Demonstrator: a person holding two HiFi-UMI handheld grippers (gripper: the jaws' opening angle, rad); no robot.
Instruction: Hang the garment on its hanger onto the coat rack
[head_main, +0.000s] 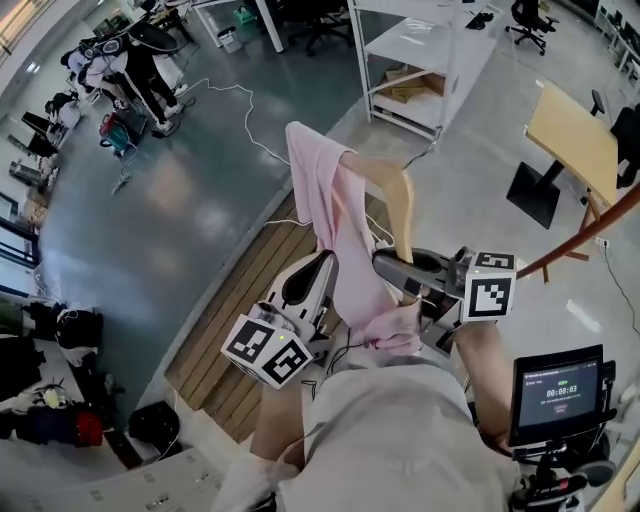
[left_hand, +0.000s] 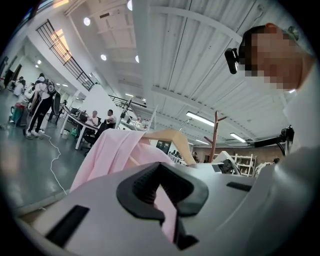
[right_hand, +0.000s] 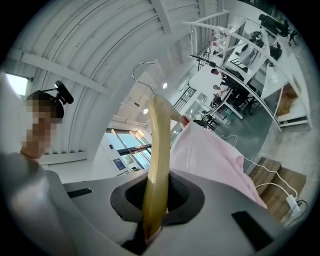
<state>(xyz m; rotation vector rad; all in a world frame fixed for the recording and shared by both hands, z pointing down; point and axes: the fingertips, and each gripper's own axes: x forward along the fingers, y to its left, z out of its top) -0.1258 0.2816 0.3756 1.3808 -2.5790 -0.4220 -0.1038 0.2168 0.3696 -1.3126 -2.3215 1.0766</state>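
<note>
Left tool (left_hand: 166, 202): jaws closed on a fold of the pink garment (head_main: 335, 225); the fabric passes between the pads.

Right tool (right_hand: 151, 220): jaws closed on the lower end of one arm of the wooden hanger (right_hand: 155, 150). The hanger rises from the grip, and its metal hook (right_hand: 142, 70) is at the top, free in the air and hooked on nothing.

Garment: draped over the hanger and held up in front of the person between the two tools, above a slatted wooden floor panel (head_main: 235, 320).

Coat rack (left_hand: 215, 135): a reddish-brown post with pegs, seen in the background of the left gripper view, well apart from the hanger. The garment is not on the rack.
</note>
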